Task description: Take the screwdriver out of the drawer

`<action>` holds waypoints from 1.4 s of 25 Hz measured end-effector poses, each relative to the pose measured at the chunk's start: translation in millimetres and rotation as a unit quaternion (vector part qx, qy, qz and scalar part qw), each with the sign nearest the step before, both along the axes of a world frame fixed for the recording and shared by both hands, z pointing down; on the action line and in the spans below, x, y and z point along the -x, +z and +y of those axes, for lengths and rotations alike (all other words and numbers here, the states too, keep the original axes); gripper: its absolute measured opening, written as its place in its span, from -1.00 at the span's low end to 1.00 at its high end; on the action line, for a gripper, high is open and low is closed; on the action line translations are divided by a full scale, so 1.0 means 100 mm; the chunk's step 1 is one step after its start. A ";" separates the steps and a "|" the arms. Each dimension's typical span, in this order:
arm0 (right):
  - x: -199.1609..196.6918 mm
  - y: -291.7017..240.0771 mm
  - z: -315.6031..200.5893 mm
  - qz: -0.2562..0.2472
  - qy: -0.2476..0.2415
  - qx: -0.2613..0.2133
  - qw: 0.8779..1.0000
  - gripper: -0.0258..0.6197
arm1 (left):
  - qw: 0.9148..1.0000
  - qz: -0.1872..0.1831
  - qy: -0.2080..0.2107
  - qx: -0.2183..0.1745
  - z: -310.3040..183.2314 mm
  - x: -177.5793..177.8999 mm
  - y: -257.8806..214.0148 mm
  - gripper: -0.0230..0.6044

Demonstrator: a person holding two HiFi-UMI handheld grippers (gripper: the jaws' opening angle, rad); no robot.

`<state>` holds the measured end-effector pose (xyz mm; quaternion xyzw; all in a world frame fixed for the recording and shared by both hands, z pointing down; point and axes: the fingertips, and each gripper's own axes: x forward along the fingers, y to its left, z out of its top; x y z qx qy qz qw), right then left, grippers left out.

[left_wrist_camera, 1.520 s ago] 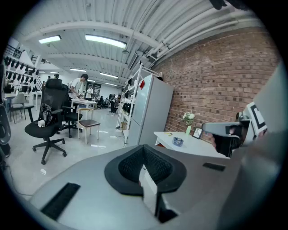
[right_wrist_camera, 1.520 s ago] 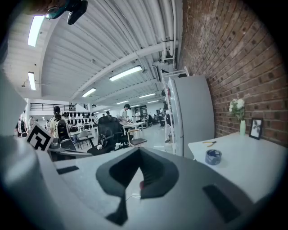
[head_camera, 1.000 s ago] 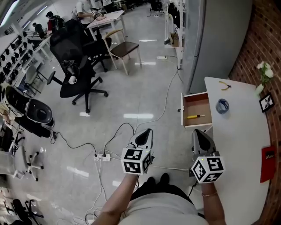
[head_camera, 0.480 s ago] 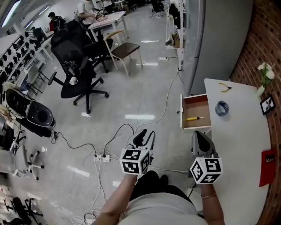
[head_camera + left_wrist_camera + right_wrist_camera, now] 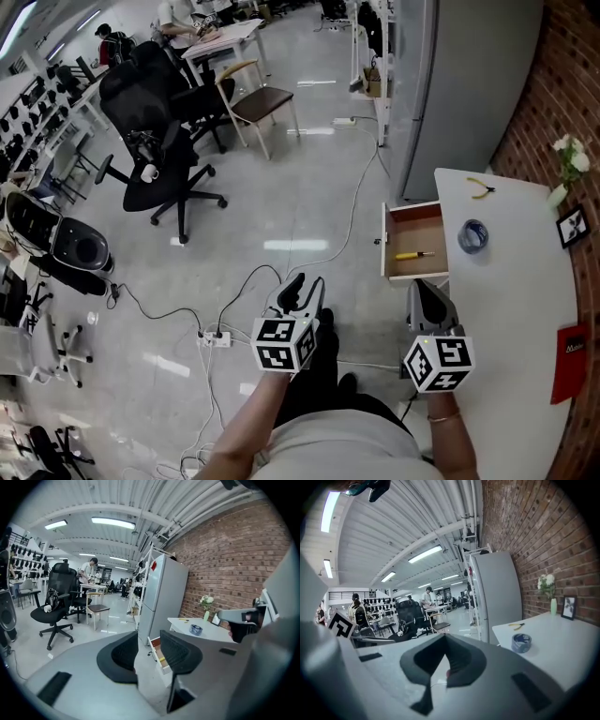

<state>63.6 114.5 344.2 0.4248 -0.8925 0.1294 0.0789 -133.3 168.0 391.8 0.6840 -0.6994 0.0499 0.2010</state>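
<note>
Here's the drawer [image 5: 417, 228], pulled open from the edge of the white table [image 5: 506, 291], and there in its wooden tray lies the screwdriver [image 5: 413, 254], yellow handle, crosswise near the drawer's front end, nothing touching it. The left gripper [image 5: 301, 282] hangs over the floor, short of the drawer and off to its left side. Its fingers [image 5: 180, 653] have just been opening and now stand wide apart with nothing between them; only the far-off drawer shows through the gap. The right gripper [image 5: 427, 287] sits short of the drawer too, close to its front and roughly in line with it, not touching. Its fingers [image 5: 464, 660] meet at the tips and grip nothing. A blue tape roll [image 5: 472, 234] rests on the table just beside the drawer, on its right. Yellow-handled pliers [image 5: 482, 187] lie beyond the drawer's far end.
</note>
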 end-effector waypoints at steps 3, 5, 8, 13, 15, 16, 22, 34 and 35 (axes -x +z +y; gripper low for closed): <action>0.02 0.08 -0.16 0.006 0.007 0.008 1.000 -0.92 | 1.000 0.003 0.004 0.006 -0.18 0.05 0.08 -0.49; 0.06 0.13 -0.30 0.011 0.013 0.011 1.000 -0.92 | 1.000 0.003 0.007 0.007 -0.34 0.10 0.13 -0.52; 0.19 0.18 -0.54 0.016 0.018 0.013 1.000 -0.92 | 1.000 0.003 0.011 0.013 -0.60 0.22 0.23 -0.54; 0.53 0.21 -1.03 0.025 0.030 0.021 0.999 -0.92 | 0.999 0.000 0.038 0.025 -1.16 0.51 0.28 -0.60; 0.68 0.21 -1.21 0.029 0.037 0.024 0.999 -0.92 | 0.998 0.001 0.049 0.031 -1.39 0.65 0.29 -0.61; 0.75 0.21 -1.30 0.030 0.041 0.025 0.998 -0.92 | 0.998 0.002 0.055 0.034 -1.51 0.71 0.31 -0.61; 0.98 0.24 -1.85 0.040 0.084 0.031 0.995 -0.92 | 0.994 0.003 0.105 0.038 -2.20 0.92 0.35 -0.67; 0.68 0.36 -2.12 0.064 0.200 0.045 0.977 -0.92 | 0.980 0.006 0.191 0.060 -2.83 0.77 0.53 -0.76; 0.60 0.35 -2.12 0.064 0.213 0.046 0.974 -0.92 | 0.978 0.006 0.200 0.063 -2.86 0.71 0.54 -0.76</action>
